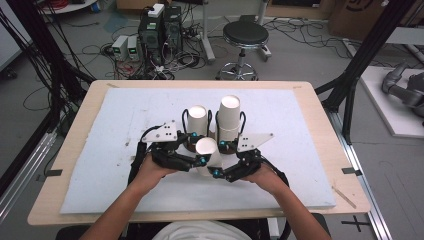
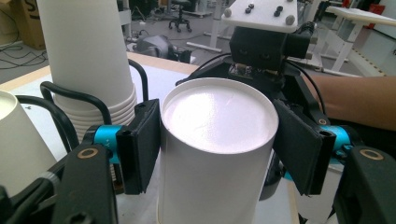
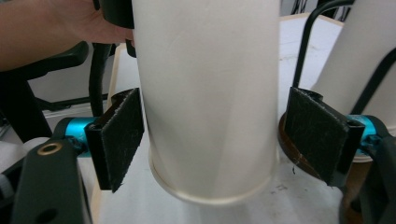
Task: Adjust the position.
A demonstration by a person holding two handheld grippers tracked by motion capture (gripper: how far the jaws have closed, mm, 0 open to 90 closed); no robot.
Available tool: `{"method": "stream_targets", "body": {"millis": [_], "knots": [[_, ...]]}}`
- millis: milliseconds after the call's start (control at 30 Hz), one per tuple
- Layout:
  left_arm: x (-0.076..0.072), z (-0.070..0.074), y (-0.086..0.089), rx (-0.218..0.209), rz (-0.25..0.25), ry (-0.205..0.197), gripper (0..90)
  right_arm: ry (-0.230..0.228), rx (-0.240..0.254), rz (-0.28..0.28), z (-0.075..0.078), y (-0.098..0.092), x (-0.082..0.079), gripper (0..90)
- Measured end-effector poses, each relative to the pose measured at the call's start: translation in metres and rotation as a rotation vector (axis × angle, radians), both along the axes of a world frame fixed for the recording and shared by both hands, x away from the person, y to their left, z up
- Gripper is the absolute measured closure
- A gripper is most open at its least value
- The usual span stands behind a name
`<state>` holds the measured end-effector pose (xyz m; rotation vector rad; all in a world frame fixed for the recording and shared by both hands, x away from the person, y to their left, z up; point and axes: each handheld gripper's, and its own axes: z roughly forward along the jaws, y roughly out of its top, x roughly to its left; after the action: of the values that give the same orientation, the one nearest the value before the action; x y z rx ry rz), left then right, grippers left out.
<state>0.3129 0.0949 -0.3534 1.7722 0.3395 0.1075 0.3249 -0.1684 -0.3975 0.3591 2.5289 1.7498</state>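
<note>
An upside-down white paper cup [image 1: 206, 150] sits at the middle of the white mat between both grippers. My left gripper [image 1: 198, 147] is shut on its upper part; in the left gripper view both pads press the cup [image 2: 217, 140] just below its flat top. My right gripper [image 1: 220, 159] comes in from the right. In the right gripper view its jaws stand around the lower part of the cup [image 3: 210, 93], the left pad [image 3: 119, 135] touching and the right pad [image 3: 317, 135] a little apart. The cup's rim hangs slightly above the mat.
Behind stand a single upturned cup [image 1: 197, 117] and a taller stack of cups [image 1: 229, 115], each on a brown disc. The white mat [image 1: 125, 150] covers a wooden table [image 1: 75, 150]. A stool [image 1: 245, 37] and computers [image 1: 160, 30] are on the floor beyond.
</note>
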Motion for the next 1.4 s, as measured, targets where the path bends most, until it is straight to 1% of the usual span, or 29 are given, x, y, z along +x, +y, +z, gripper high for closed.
{"method": "stream_targets", "body": {"millis": [100, 133, 167, 200, 300, 333, 400, 500, 533, 600, 633, 667, 700, 800, 867, 1000, 1067, 1133, 1200, 1233, 1333, 1400], "knots": [[-0.001, 0.001, -0.001, -0.011, -0.004, 0.003, 34.8, -0.007, -0.009, 0.009, -0.001, 0.001, 0.0, 20.9], [-0.001, 0.001, -0.001, -0.005, -0.006, -0.003, 34.8, -0.009, -0.01, 0.01, -0.001, 0.002, -0.001, 23.1], [-0.001, 0.0, -0.001, -0.009, -0.004, 0.002, 34.9, -0.025, -0.011, 0.019, 0.0, 0.001, 0.0, 25.4], [0.0, 0.0, -0.001, -0.008, -0.004, 0.0, 34.9, -0.028, -0.013, 0.022, 0.0, 0.001, -0.001, 26.5], [0.0, -0.002, 0.0, -0.014, 0.001, 0.016, 34.6, -0.039, -0.025, 0.02, 0.001, -0.001, -0.001, 28.7], [0.001, -0.002, 0.0, -0.01, -0.002, 0.017, 34.4, -0.045, -0.028, 0.023, 0.002, -0.002, -0.001, 29.6], [0.001, -0.002, 0.0, -0.005, 0.009, 0.011, 34.0, -0.053, -0.037, 0.027, 0.002, -0.004, 0.0, 30.7], [0.001, 0.001, 0.003, 0.0, 0.03, -0.008, 32.2, -0.048, -0.03, 0.025, 0.003, -0.006, 0.0, 32.6], [0.001, 0.001, 0.004, -0.007, 0.031, -0.004, 30.2, -0.054, -0.029, 0.027, 0.004, -0.008, 0.0, 32.8], [0.001, 0.001, 0.005, -0.009, 0.024, -0.003, 29.0, -0.052, -0.029, 0.03, 0.005, -0.009, -0.001, 33.8], [0.002, 0.001, 0.005, -0.011, 0.018, 0.001, 27.9, -0.058, -0.026, 0.035, 0.005, -0.009, -0.001, 34.4], [0.002, 0.0, 0.004, -0.007, 0.014, 0.007, 26.8, -0.057, -0.024, 0.04, 0.006, -0.01, -0.001, 35.0], [0.002, -0.001, 0.003, 0.0, 0.013, 0.007, 26.6, -0.061, -0.022, 0.046, 0.006, -0.009, -0.001, 35.7], [0.002, -0.001, 0.003, 0.004, 0.017, 0.005, 26.6, -0.055, -0.018, 0.055, 0.007, -0.01, -0.002, 36.7], [0.003, 0.001, 0.008, -0.01, 0.036, 0.002, 26.6, -0.057, -0.014, 0.054, 0.007, -0.012, -0.001, 37.3], [0.006, 0.003, 0.018, -0.035, 0.055, 0.003, 26.5, -0.054, 0.001, 0.043, 0.009, -0.016, 0.0, 38.5], [0.006, 0.003, 0.019, -0.047, 0.05, 0.004, 26.5, -0.055, 0.007, 0.039, 0.01, -0.018, 0.0, 38.8], [0.006, 0.003, 0.018, -0.051, 0.032, 0.006, 26.6, -0.058, 0.013, 0.036, 0.01, -0.019, 0.001, 39.0], [0.005, 0.001, 0.015, -0.047, 0.004, 0.01, 26.6, -0.061, 0.014, 0.035, 0.011, -0.02, 0.001, 39.2], [0.005, 0.001, 0.014, -0.041, -0.001, 0.011, 26.1, -0.064, 0.015, 0.038, 0.011, -0.02, 0.001, 39.3], [0.006, -0.002, 0.012, -0.027, -0.002, 0.025, 25.5, -0.07, 0.013, 0.049, 0.011, -0.02, 0.001, 39.4], [0.008, -0.004, 0.013, -0.027, -0.001, 0.036, 25.0, -0.072, 0.014, 0.058, 0.011, -0.021, 0.0, 39.5]]}}
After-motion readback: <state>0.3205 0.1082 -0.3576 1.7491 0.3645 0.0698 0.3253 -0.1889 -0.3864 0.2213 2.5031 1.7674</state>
